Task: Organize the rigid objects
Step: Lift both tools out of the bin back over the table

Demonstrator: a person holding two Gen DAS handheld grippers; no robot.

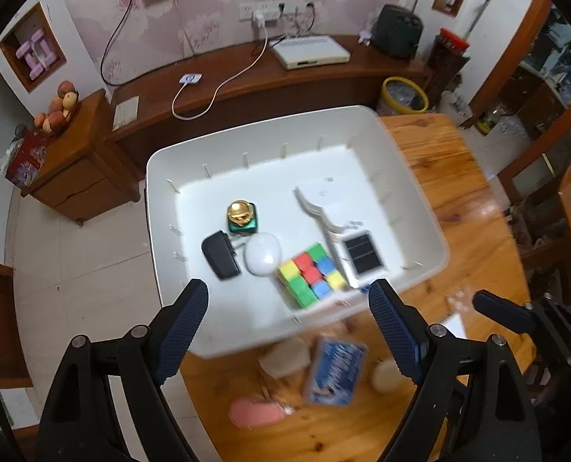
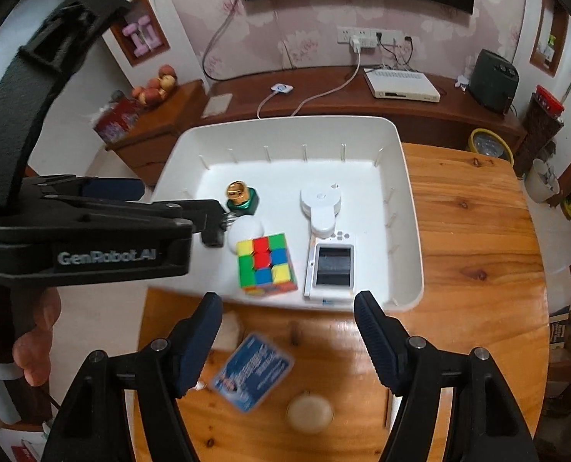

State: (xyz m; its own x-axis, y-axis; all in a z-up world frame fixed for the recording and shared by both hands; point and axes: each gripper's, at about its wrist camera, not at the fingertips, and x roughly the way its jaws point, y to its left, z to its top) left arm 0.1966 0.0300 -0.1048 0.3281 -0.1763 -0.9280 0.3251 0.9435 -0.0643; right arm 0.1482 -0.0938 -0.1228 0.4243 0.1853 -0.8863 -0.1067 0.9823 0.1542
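Both tongs, left (image 1: 287, 300) and right (image 2: 287, 313), were held open and empty; the blue packet (image 2: 252, 371) near the bench's front edge should be approached slowly.

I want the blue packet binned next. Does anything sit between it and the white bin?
Nothing visible blocks it. The blue packet lies on the table just before the bin's near wall, with bare wood between. A beige lump sits off to its left, a round disc to its right.
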